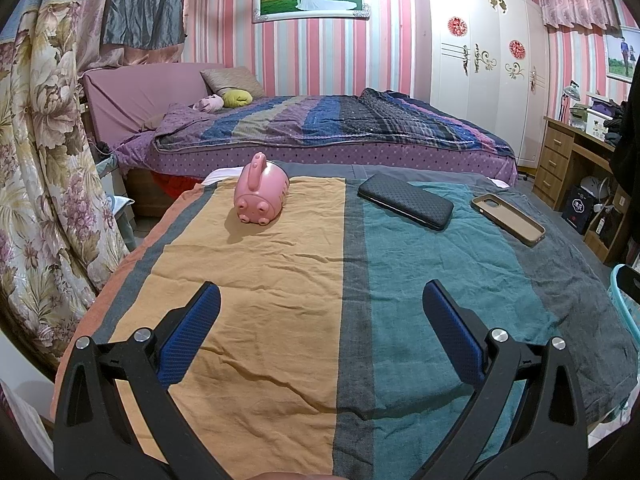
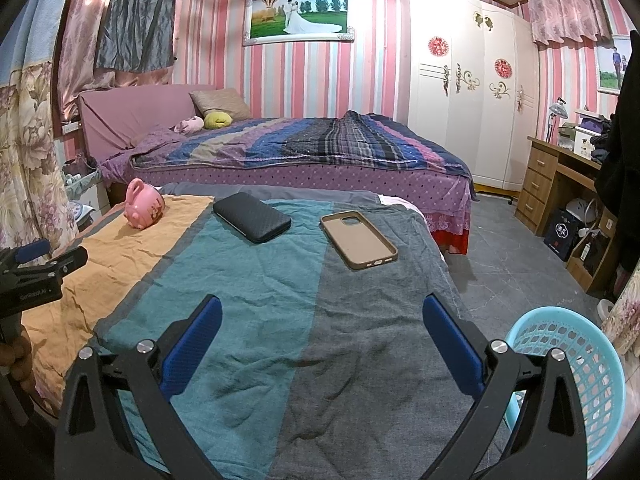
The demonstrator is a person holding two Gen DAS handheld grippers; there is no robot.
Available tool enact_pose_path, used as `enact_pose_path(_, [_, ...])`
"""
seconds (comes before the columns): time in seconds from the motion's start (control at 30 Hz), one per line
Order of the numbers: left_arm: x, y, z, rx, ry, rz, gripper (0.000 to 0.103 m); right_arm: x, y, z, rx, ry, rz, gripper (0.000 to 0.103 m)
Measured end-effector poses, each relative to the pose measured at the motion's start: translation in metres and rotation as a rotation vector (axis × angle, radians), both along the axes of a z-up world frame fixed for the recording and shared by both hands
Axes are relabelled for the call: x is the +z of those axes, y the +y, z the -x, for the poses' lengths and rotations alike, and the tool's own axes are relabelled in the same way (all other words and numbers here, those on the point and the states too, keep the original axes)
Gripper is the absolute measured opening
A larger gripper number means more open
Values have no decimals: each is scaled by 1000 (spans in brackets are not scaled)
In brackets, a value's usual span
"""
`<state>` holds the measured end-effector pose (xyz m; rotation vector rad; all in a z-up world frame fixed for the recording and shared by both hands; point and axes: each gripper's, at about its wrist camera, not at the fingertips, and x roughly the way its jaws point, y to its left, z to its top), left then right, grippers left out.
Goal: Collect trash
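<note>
Writing: white lettering on the black body of the left hand-held gripper (image 2: 44, 258), at the left edge of the right wrist view; it seems to read "GenRobot.AI" but is small. A dark box (image 2: 562, 234) at the right of that view, under the desk (image 2: 540, 184), bears characters too small to read.
Left hand-held gripper (image 1: 320, 300): released, blue pads (image 1: 200, 320) spread wide and nothing between them; it hangs over the orange and teal stripes of the cloth (image 1: 280, 280) at the bottom of the left wrist view.
Right hand-held gripper (image 2: 322, 312): released as well, jaws wide and bare, over the teal and grey stripes at the bottom of its own view.
Tabletop: covered by the striped cloth (image 2: 248, 288); three things lie on it, well apart from both grippers.
Pink pig (image 1: 262, 194): upper centre-left of the left wrist view, lying on the orange stripe, snout toward the camera; in the right wrist view the pig (image 2: 143, 204) is at the left.
Black case (image 1: 406, 200): flat on the teal stripe, upper centre-right of the left wrist view; upper centre-left in the right wrist view (image 2: 252, 216).
Tan phone case (image 2: 358, 240): flat, open side up, on the grey stripe, above centre of the right wrist view, ahead of the right gripper; far right in the left wrist view (image 1: 508, 218).
Basket (image 2: 580, 380): light blue, perforated, lower right of the right wrist view, beside the tabletop and just right of the right gripper's finger.
Room: a bed (image 2: 300, 148) lies behind the tabletop, a wardrobe (image 2: 464, 100) at the upper right.
</note>
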<state>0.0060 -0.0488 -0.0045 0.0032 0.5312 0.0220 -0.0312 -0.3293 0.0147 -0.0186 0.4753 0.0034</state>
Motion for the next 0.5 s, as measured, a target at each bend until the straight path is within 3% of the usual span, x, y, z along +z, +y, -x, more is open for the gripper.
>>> enact_pose_path(0.5, [0,0,0,-1,0,0,98,0,0,1,3,0,2,98])
